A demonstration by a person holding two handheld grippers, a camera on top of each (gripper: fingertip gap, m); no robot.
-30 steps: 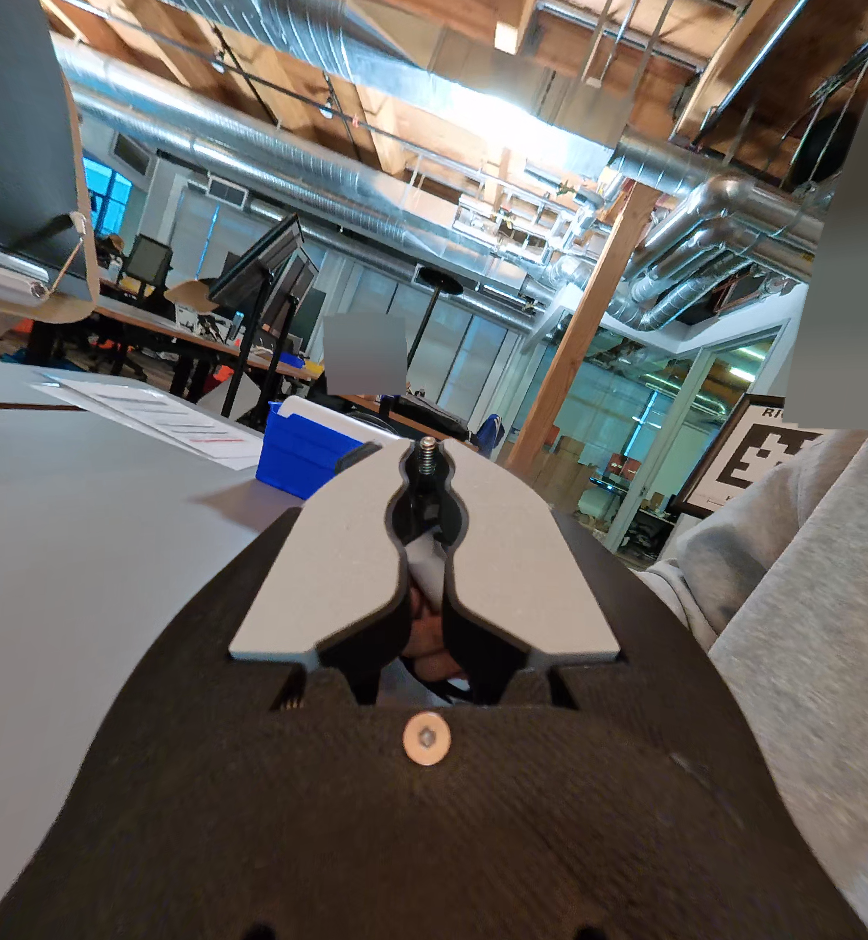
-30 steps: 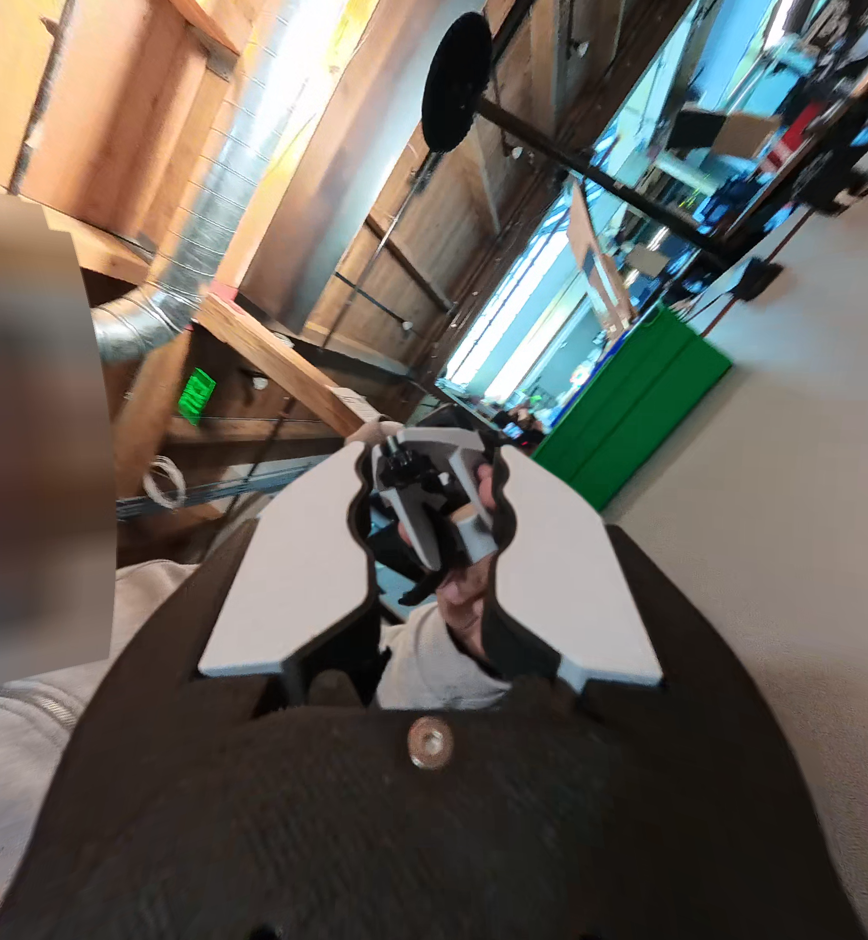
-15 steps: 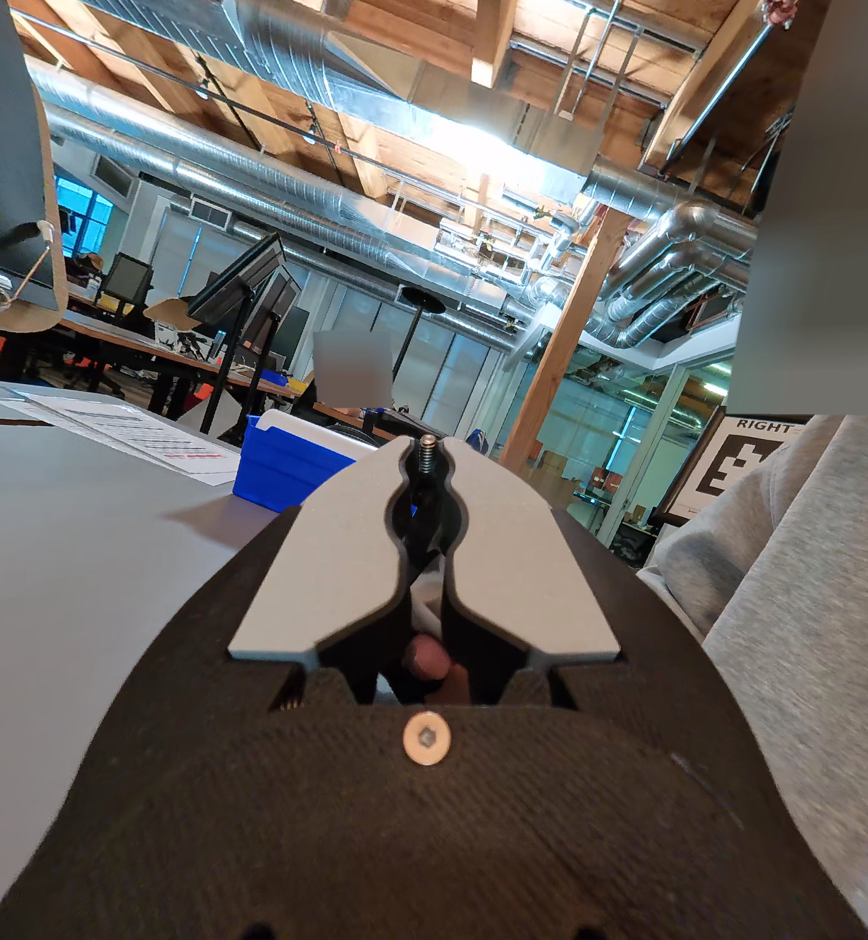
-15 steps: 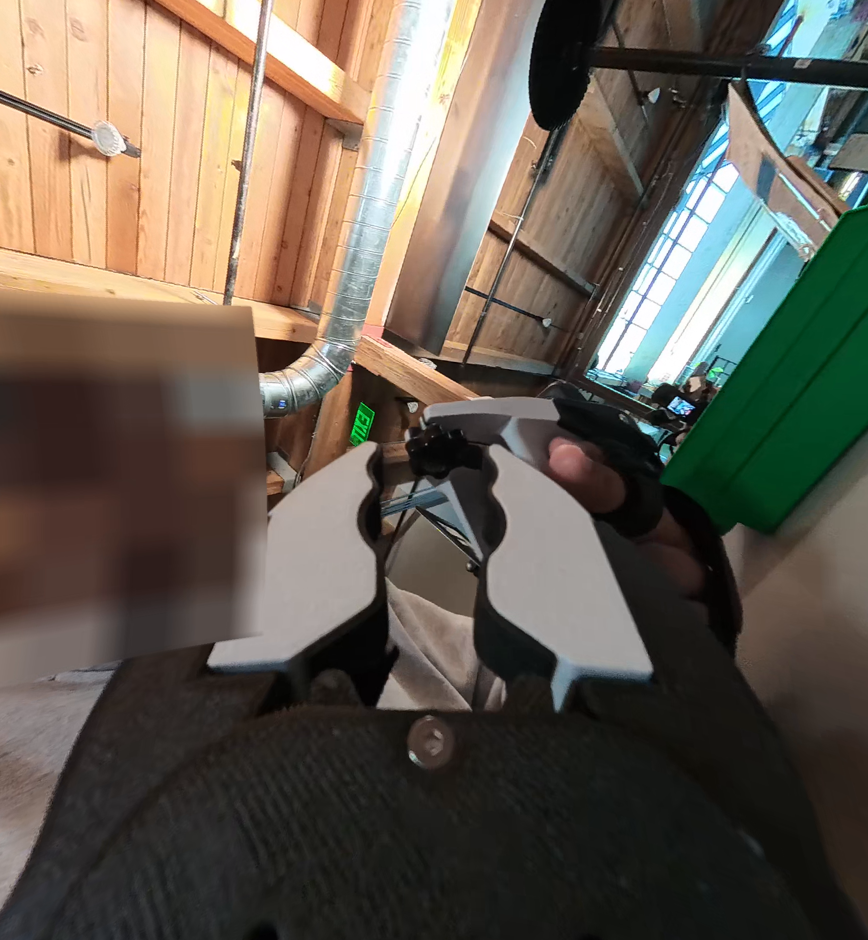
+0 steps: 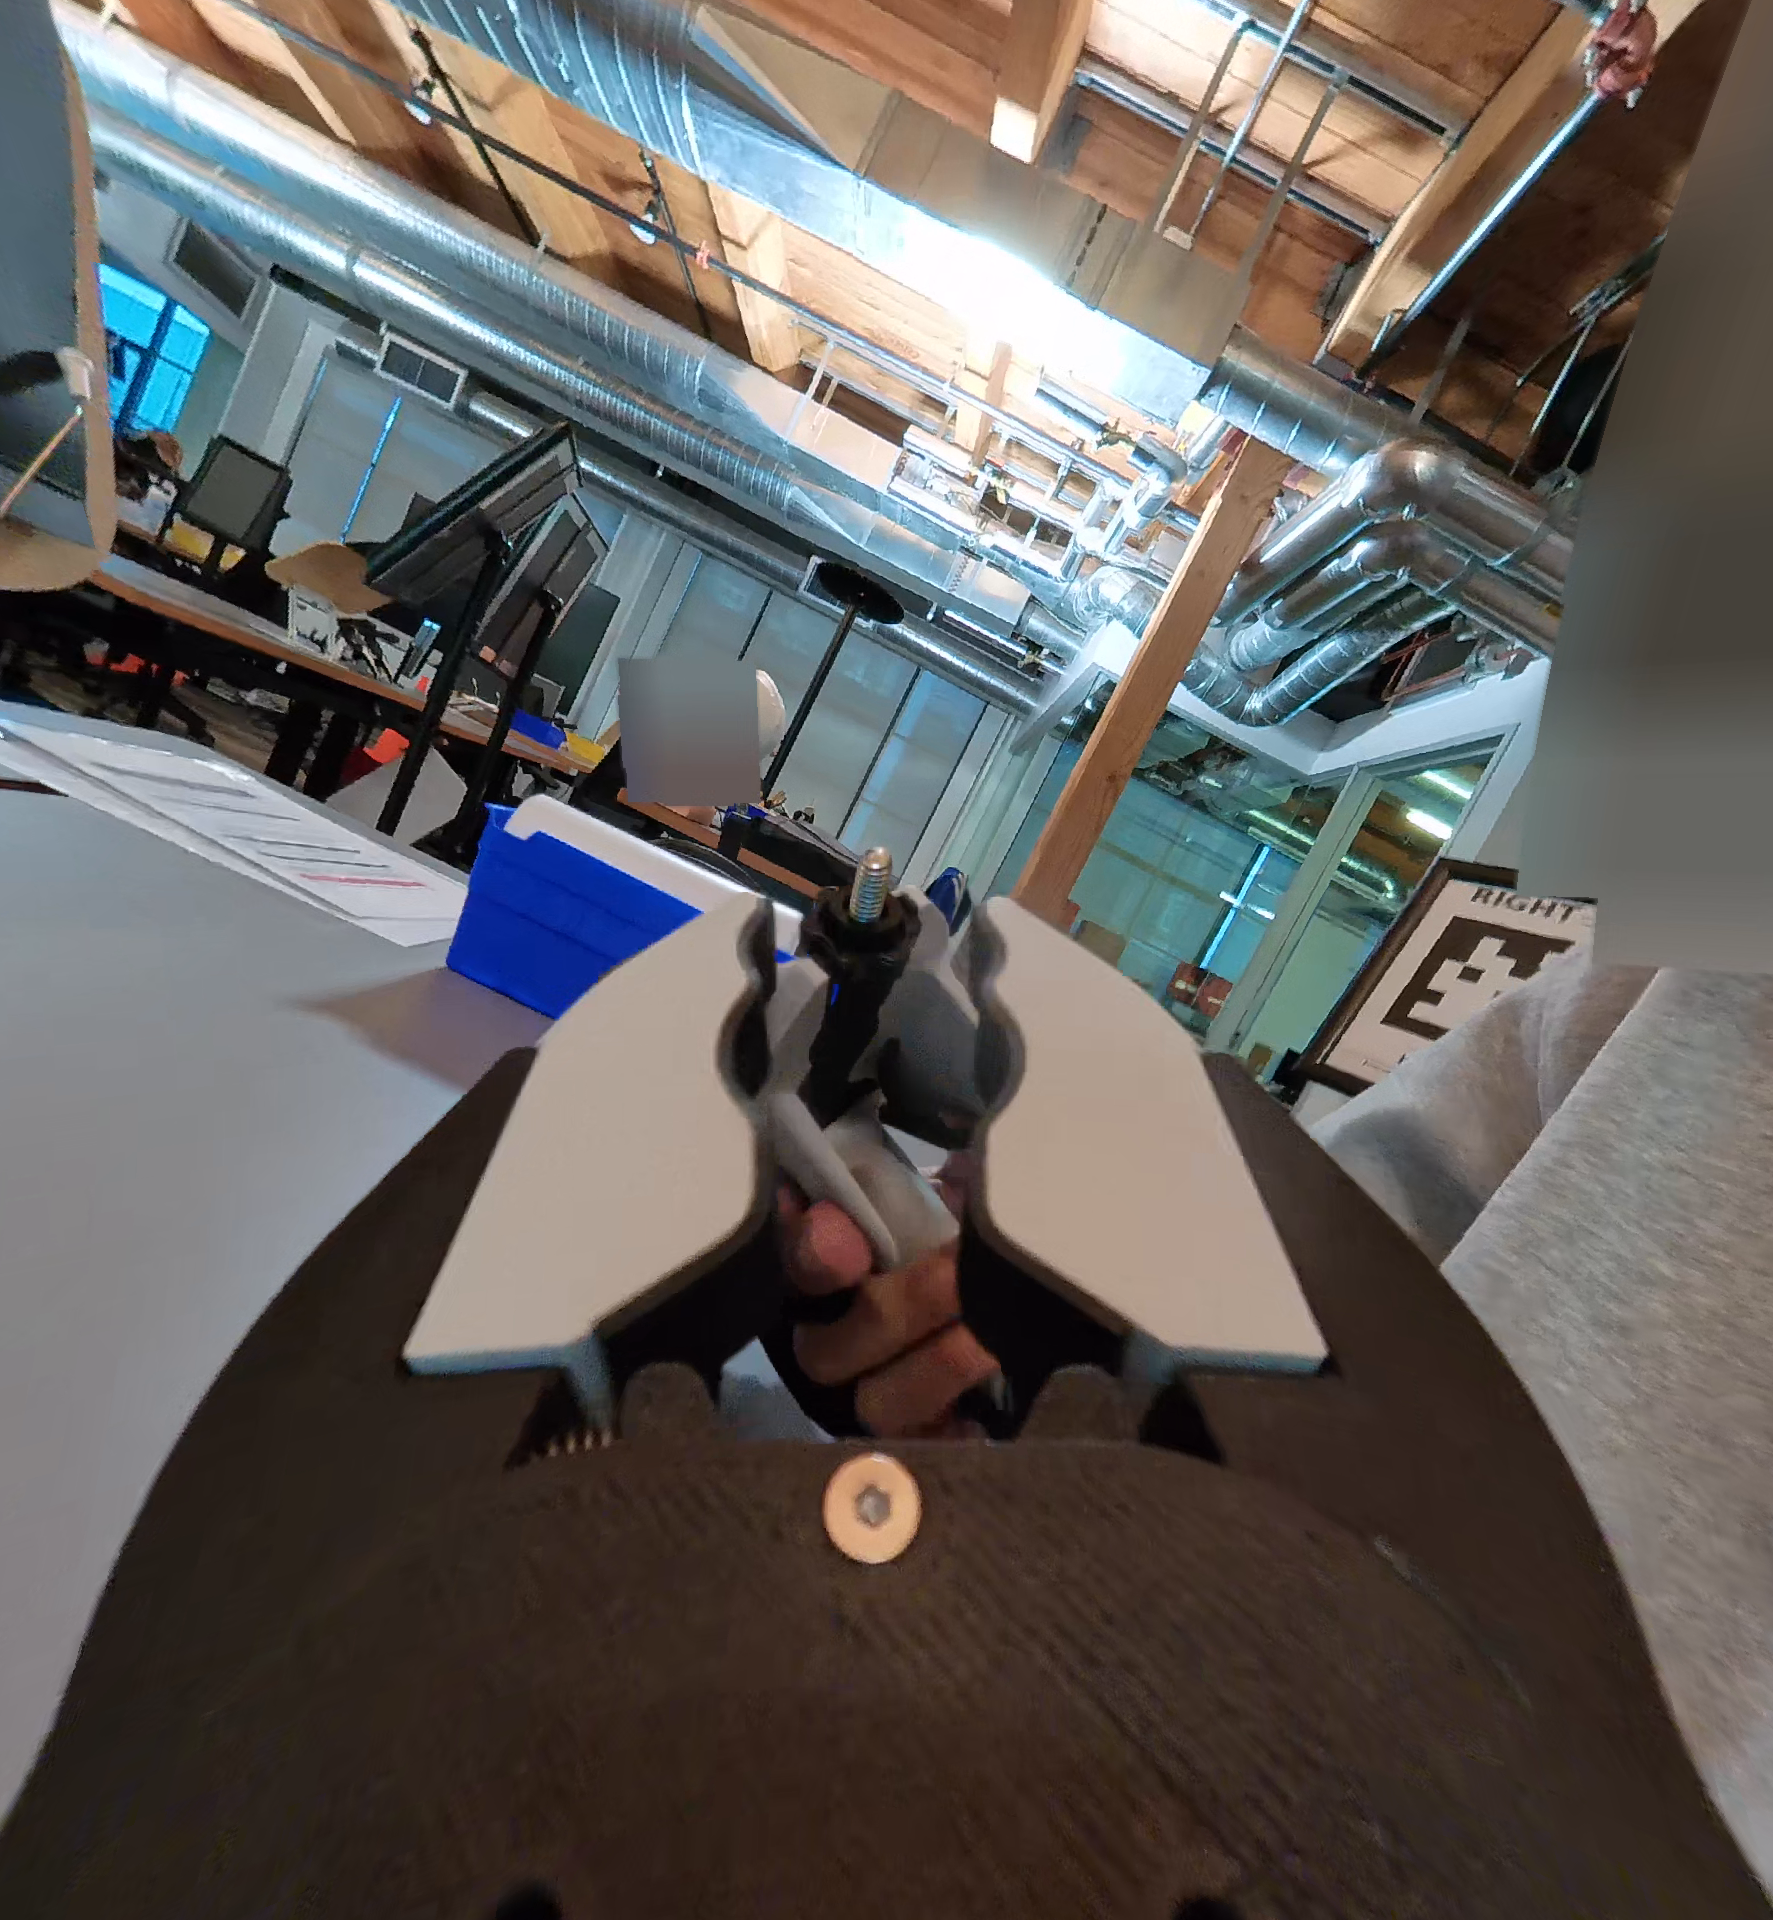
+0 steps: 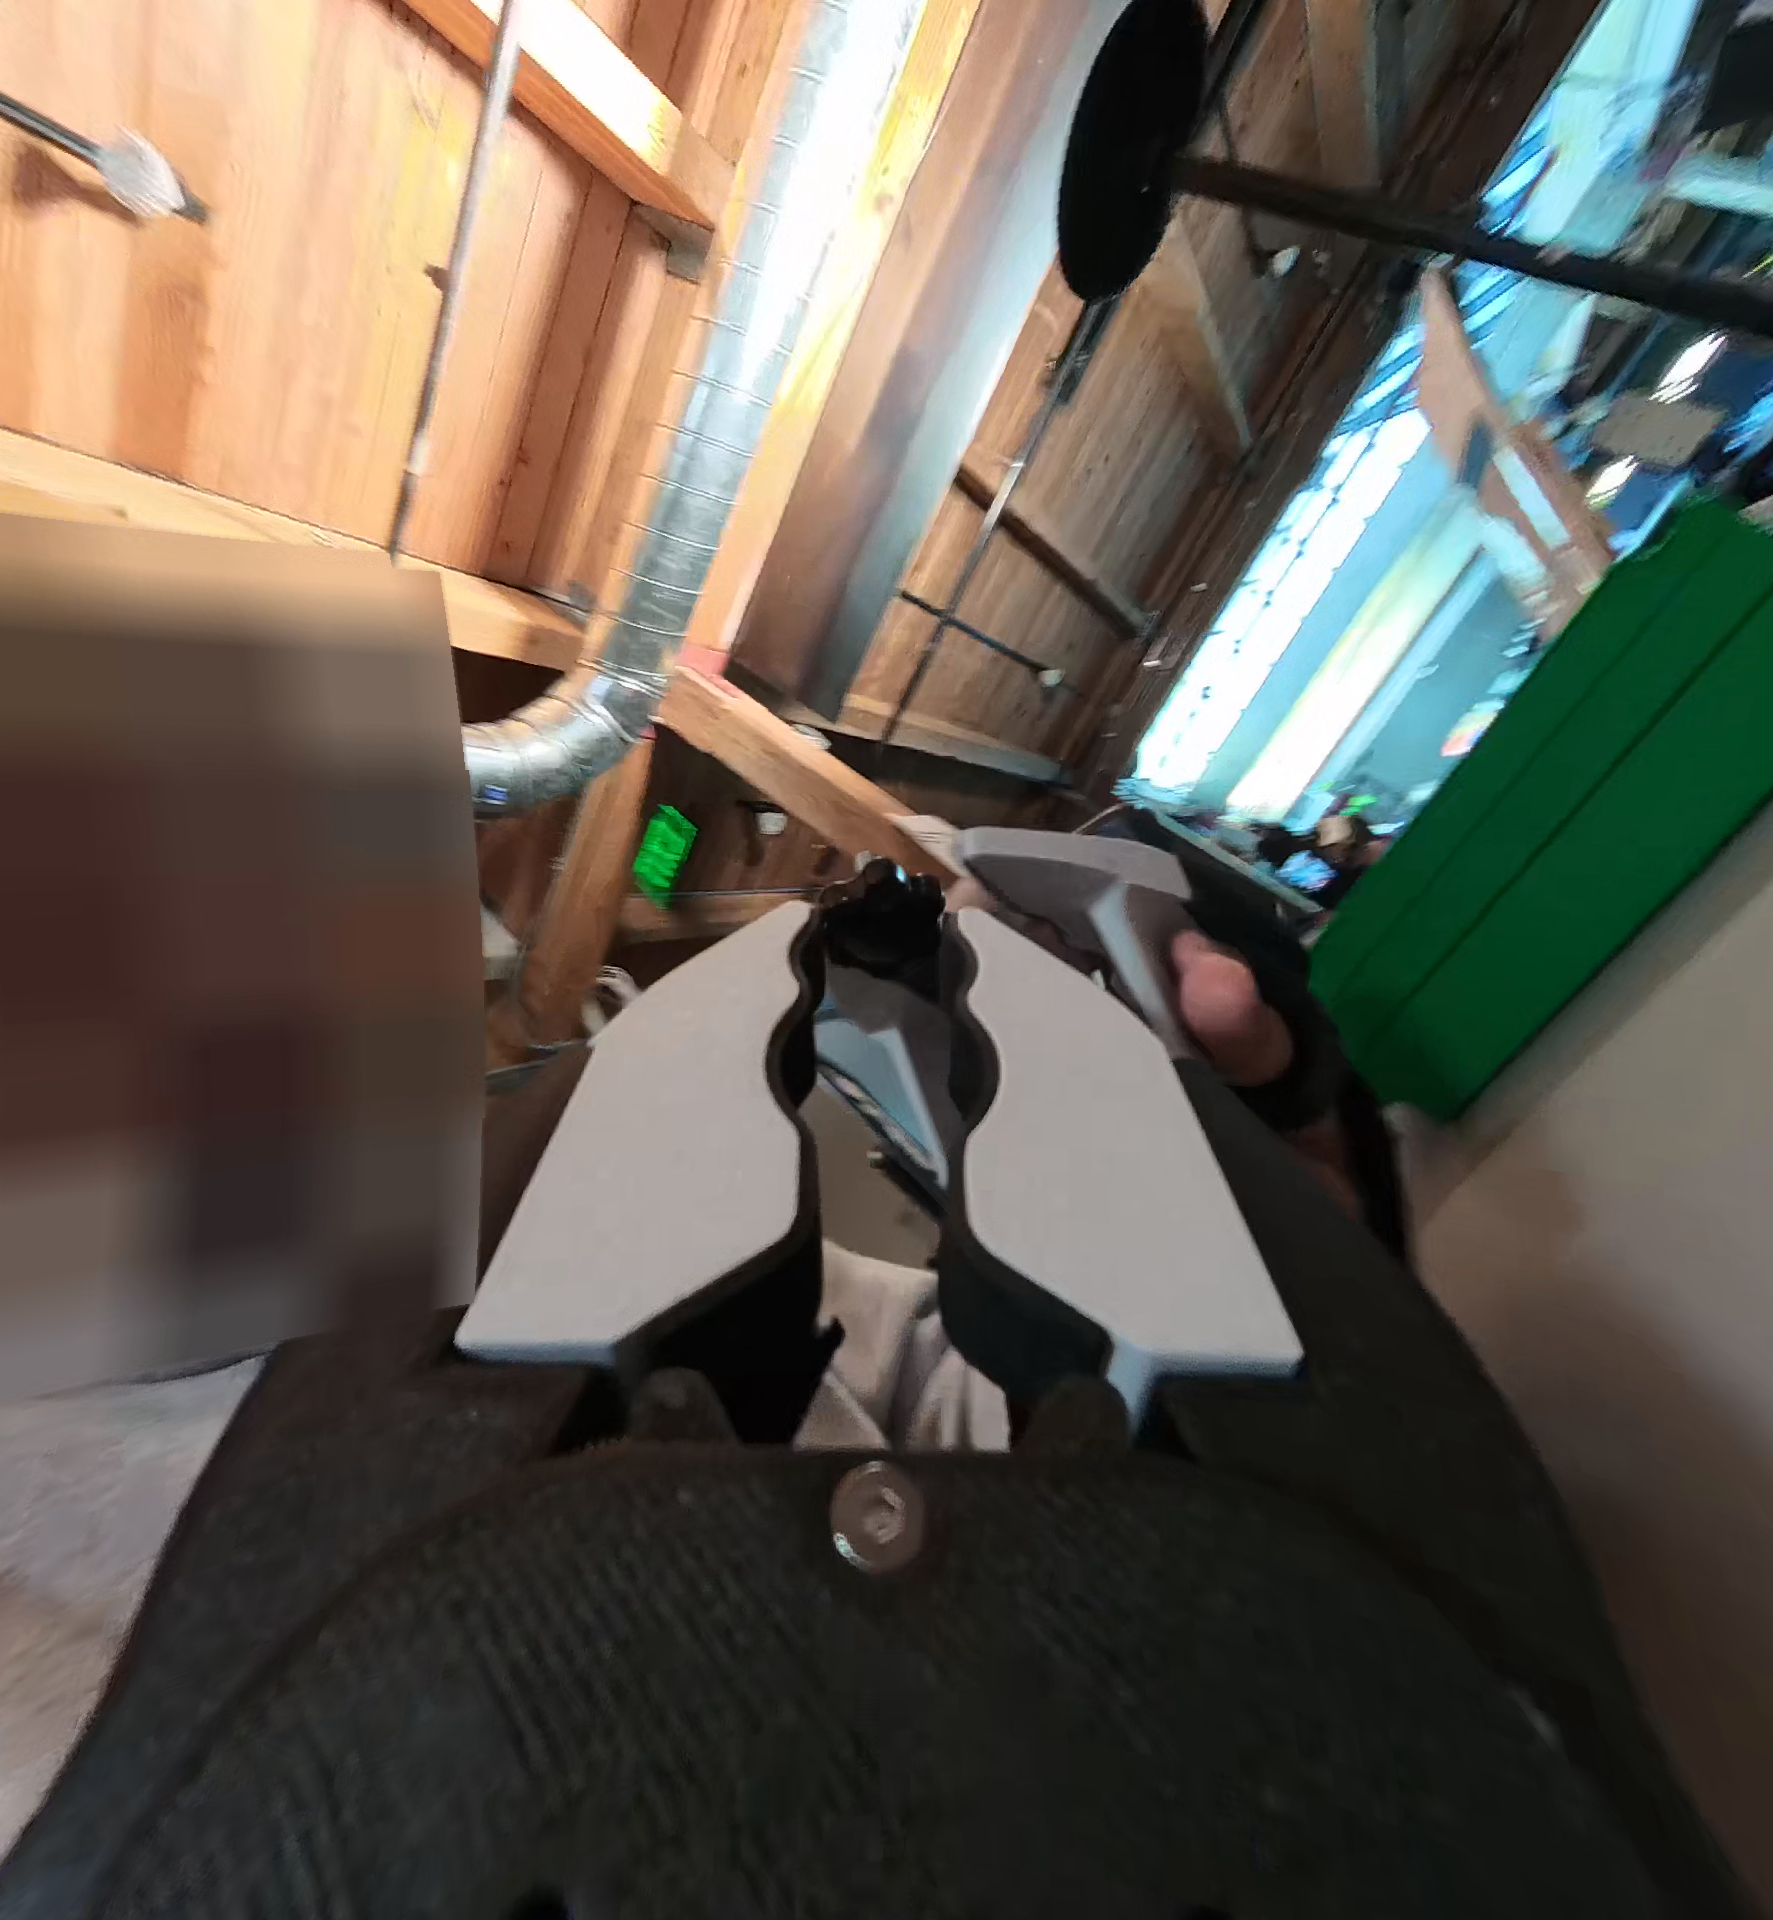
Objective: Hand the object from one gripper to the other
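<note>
The left gripper (image 5: 874, 920) is standing with its two grey fingers spread, in the middle of the left wrist view, and is leaving a gap on each side of the knob (image 5: 851, 930), a small black knob with a threaded metal bolt sticking up from it. Between those fingers the other gripper's grey fingers (image 5: 929, 1029) are reaching in from below, with the right hand (image 5: 882, 1320) showing under them. In the right wrist view the right gripper (image 6: 882, 920) is pinching the knob between its fingertips at the centre of the frame, fingers drawn close together. The left hand (image 6: 1225, 1008) is showing just right of centre. A blue bin (image 5: 549, 935) is sitting on the grey table (image 5: 134, 1039) at centre left, beside a sheet of paper (image 5: 217, 821). A green bin (image 6: 1588, 810) is filling the right edge, and a grey sleeve (image 5: 1640, 1247) is lying at lower right
</note>
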